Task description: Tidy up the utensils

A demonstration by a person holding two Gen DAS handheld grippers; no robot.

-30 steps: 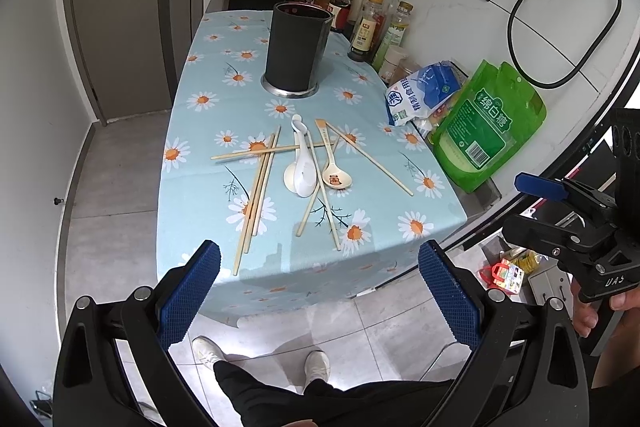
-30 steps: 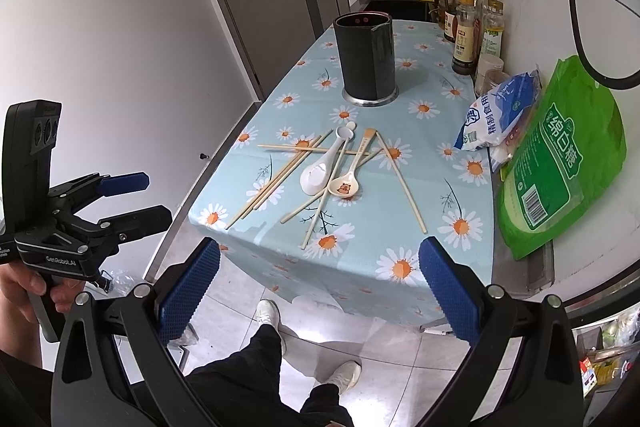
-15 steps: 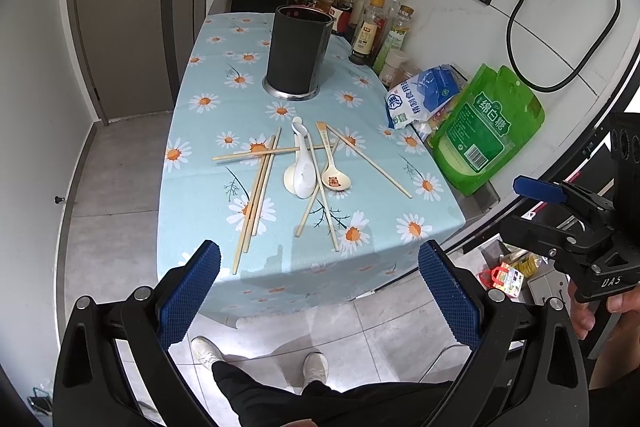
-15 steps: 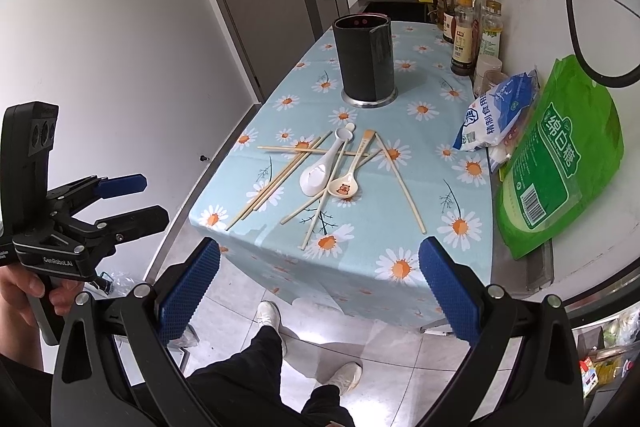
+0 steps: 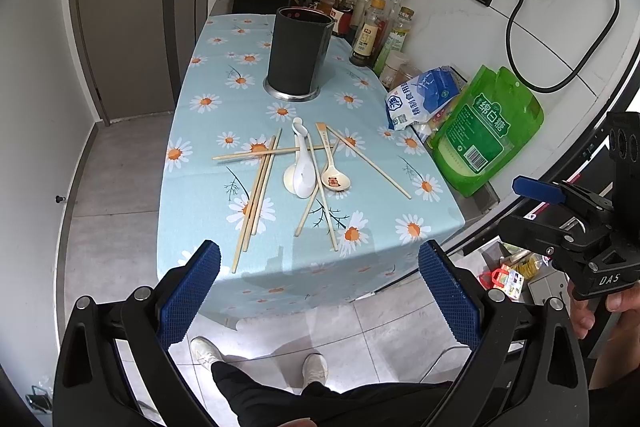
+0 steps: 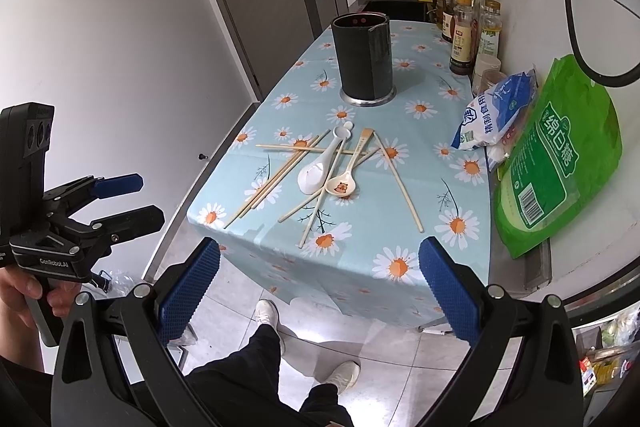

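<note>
Not started, by the look of it: nothing visibly stands in the dark holder, at 12 o'clock on the worktop. Chopsticks, white spoon & bear-print spoon lie crisscrossed mid-cloth, approx. 6 o'clock of holder. Left gripper & right gripper: jaws spread wide, empty, short of the worktop edge. All utensils left to do.
</note>
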